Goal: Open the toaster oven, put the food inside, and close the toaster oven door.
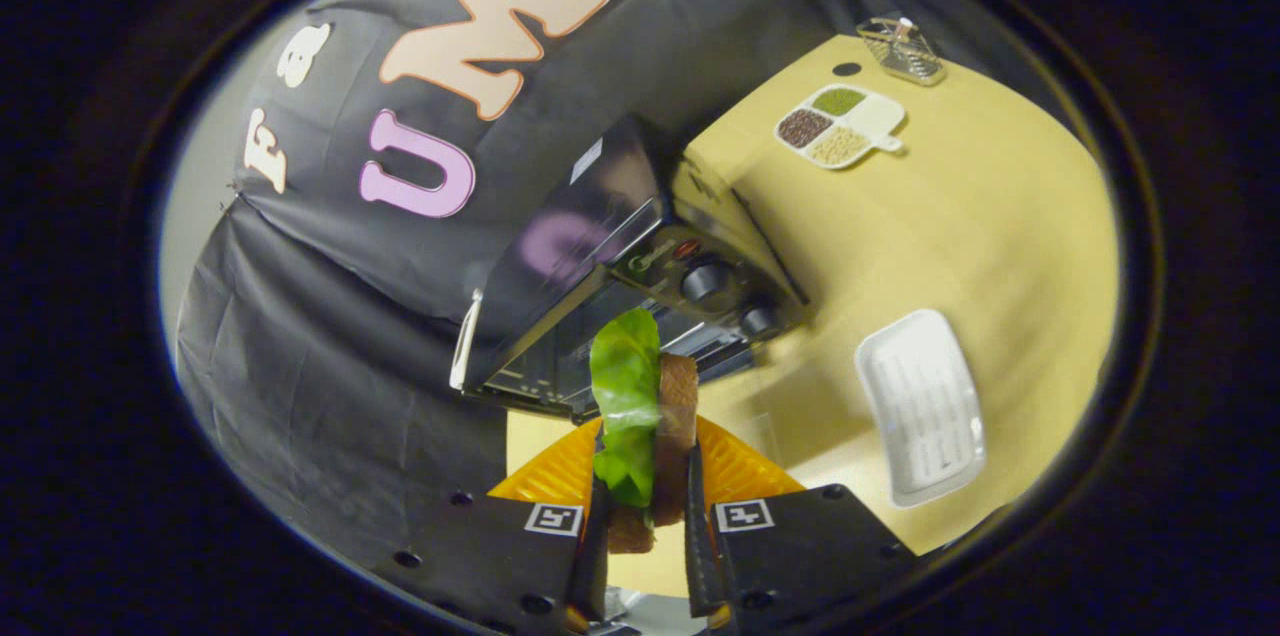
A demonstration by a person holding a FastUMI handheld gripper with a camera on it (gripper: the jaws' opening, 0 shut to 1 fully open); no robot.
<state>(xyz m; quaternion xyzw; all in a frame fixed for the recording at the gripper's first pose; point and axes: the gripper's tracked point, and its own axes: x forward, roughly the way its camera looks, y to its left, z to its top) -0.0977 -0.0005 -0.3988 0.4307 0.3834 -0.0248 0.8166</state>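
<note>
My gripper [645,506] is shut on a sandwich [645,416], brown bread with a green lettuce leaf, held upright on edge between the two fingers. Beyond the sandwich stands the black toaster oven [600,266], seen tilted, on the yellow table [980,226]. Its door [470,336] hangs open and the dark inside with a wire rack shows just past the lettuce. Two knobs [705,281] sit on its front panel. The sandwich hovers in front of the oven's opening, apart from it.
A white ribbed tray [925,406] lies on the table to the right of the fingers. Farther back are a divided dish of grains [838,126] and a small wire basket [900,49]. An orange ribbed mat [735,471] lies beneath the sandwich.
</note>
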